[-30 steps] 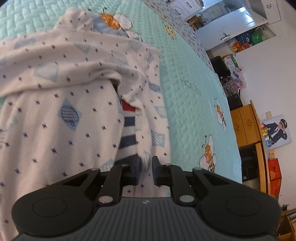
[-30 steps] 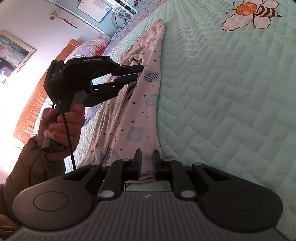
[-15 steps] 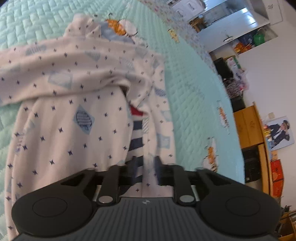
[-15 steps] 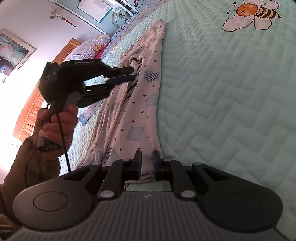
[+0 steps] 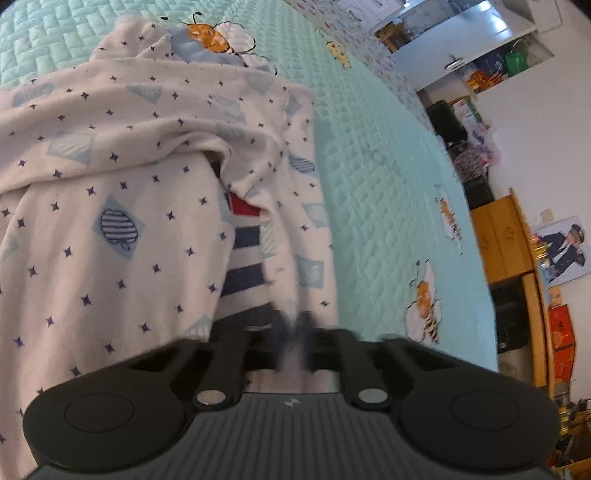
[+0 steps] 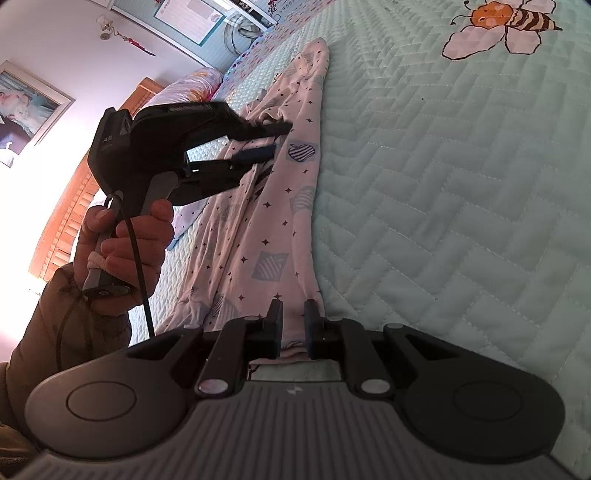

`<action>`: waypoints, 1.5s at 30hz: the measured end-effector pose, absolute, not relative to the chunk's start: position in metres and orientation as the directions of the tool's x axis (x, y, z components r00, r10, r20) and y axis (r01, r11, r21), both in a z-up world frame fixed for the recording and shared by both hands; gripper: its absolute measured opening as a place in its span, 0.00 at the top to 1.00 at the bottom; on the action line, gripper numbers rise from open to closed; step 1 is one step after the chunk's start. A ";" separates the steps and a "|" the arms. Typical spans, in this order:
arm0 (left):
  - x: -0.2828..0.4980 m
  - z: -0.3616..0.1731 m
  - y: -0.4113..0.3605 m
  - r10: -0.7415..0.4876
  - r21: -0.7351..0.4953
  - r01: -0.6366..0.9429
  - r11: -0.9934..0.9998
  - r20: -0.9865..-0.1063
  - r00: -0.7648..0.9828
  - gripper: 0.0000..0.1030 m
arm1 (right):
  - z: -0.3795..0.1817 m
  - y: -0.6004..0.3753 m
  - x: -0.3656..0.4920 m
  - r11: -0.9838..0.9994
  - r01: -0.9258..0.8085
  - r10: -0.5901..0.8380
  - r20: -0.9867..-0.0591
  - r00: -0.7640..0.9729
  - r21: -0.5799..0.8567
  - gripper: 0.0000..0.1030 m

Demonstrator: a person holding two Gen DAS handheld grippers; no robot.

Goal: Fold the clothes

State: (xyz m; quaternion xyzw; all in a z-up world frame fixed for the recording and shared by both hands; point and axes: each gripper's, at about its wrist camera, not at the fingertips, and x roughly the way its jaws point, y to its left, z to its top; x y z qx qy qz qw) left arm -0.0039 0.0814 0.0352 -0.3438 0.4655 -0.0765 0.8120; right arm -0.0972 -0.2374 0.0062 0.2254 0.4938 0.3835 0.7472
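My left gripper (image 5: pixel 291 326) opened a moment ago and has now pinched shut on the pajama (image 5: pixel 110 206). My right gripper (image 6: pixel 293 326) still holds its hem, spread along the bed (image 6: pixel 461 184).

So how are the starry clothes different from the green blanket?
The clothes are pale with tiny dark stars and striped apples; the blanket is mint green with big bees. The clothes lie rumpled and bunched; the blanket is spread flat under them. The blanket has zigzag stitching; the clothes have none. Both are soft cloth with pictures on.
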 end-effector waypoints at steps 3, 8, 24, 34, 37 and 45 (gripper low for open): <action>-0.009 0.044 0.088 -0.416 -0.625 -0.202 0.754 -0.692 0.590 0.99 | 0.007 -0.237 -0.098 0.608 -0.356 0.792 -0.569 0.219 0.710 0.88; -0.013 0.055 0.101 -0.370 -0.591 -0.209 0.779 -0.703 0.608 0.99 | 0.007 -0.237 -0.099 0.613 -0.358 0.788 -0.575 0.221 0.704 0.88; -0.033 0.048 0.110 -0.440 -0.640 -0.201 0.742 -0.691 0.573 0.83 | 0.025 -0.237 -0.108 0.636 -0.408 0.765 -0.605 0.222 0.655 0.78; -0.113 0.052 0.088 -0.488 -0.624 -0.157 0.765 -0.722 0.491 0.66 | 0.047 -0.249 -0.125 0.636 -0.391 0.771 -0.570 0.285 0.665 0.51; -0.126 0.048 0.073 -0.480 -0.590 -0.139 0.795 -0.753 0.451 0.66 | 0.052 -0.247 -0.129 0.647 -0.401 0.762 -0.576 0.296 0.649 0.51; -0.134 0.035 0.061 -0.497 -0.596 -0.146 0.790 -0.761 0.418 0.98 | 0.056 -0.248 -0.133 0.684 -0.390 0.728 -0.604 0.323 0.616 0.50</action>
